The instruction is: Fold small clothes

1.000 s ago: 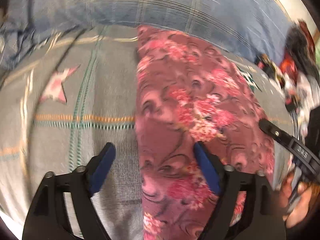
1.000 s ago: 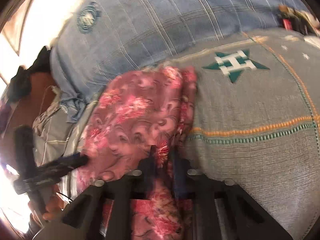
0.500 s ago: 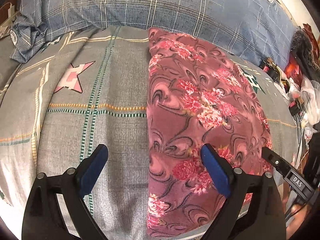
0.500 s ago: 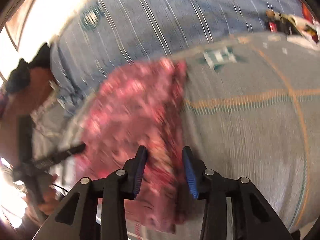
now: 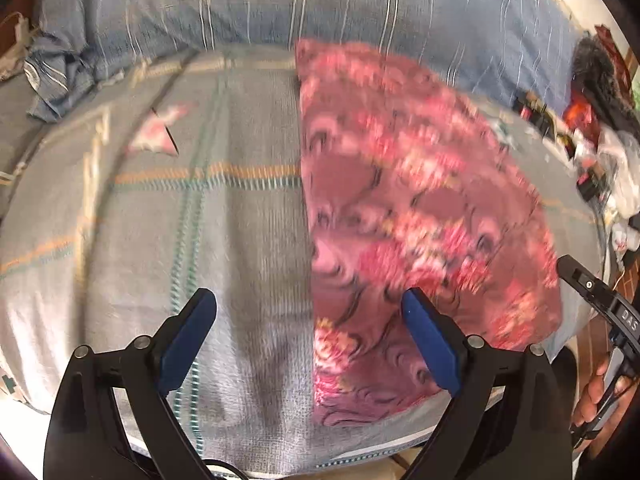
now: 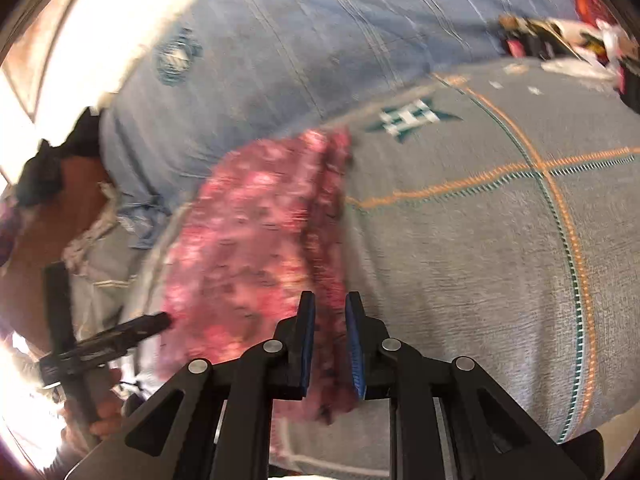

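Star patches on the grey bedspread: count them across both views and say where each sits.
2. A pink star lies left of the floral cloth in the left view; a green star lies right of it in the right view. The cloth may hide others.

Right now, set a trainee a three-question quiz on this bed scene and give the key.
1. True or false: the left gripper has its jaws spread wide with nothing between them.
2. Multiple choice: the floral garment lies on A) a bare wooden floor, B) a grey blanket with orange and green stripes, C) a metal tray.
3. Fill in: in the right wrist view, the star motif woven into the blanket is white and ____.

Key: 1 true. 2 B. 3 green. The right gripper has its jaws only narrowly apart, just above the garment's edge; blur hides whether any cloth is caught.
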A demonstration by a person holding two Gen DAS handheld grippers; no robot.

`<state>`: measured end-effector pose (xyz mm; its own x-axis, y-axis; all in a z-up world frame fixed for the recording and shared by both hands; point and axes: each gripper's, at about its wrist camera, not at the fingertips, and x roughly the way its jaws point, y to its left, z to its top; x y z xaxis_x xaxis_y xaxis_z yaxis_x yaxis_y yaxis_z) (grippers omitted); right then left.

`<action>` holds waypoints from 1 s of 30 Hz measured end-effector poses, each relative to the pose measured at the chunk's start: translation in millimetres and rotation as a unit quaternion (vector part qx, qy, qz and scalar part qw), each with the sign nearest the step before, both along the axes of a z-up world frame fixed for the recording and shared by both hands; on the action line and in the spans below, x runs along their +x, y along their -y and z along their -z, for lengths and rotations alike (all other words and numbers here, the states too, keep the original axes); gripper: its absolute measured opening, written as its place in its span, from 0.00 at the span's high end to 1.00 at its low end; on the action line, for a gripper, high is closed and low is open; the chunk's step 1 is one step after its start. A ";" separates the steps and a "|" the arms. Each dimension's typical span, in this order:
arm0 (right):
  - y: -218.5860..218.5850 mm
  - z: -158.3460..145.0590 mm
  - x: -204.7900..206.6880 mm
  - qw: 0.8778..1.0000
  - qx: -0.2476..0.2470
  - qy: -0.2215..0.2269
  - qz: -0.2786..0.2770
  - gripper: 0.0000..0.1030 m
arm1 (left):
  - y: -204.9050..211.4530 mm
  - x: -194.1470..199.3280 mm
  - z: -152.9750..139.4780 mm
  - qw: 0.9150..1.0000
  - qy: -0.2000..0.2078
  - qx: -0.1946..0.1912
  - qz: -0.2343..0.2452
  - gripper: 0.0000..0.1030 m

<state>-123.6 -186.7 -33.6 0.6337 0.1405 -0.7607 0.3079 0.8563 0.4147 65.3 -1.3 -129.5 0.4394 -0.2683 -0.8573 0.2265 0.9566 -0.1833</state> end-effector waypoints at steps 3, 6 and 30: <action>-9.1 28.6 8.9 0.998 -0.024 -0.053 -0.016 0.80 | 5.0 0.0 2.8 1.000 0.006 0.019 0.005 0.05; -11.1 3.5 16.3 0.998 -0.048 -0.043 -0.012 0.74 | -0.1 2.5 -20.0 1.000 0.020 -0.006 0.020 0.06; 15.5 0.4 193.9 0.998 -0.058 0.002 -0.010 0.69 | 19.4 178.5 -30.2 0.993 -0.039 -0.086 -0.064 0.05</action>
<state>70.3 -202.1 -34.0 0.6347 0.0649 -0.7701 0.2888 0.9043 0.3142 243.8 -20.7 -99.3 0.4126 -0.3601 -0.8367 0.0837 0.9296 -0.3588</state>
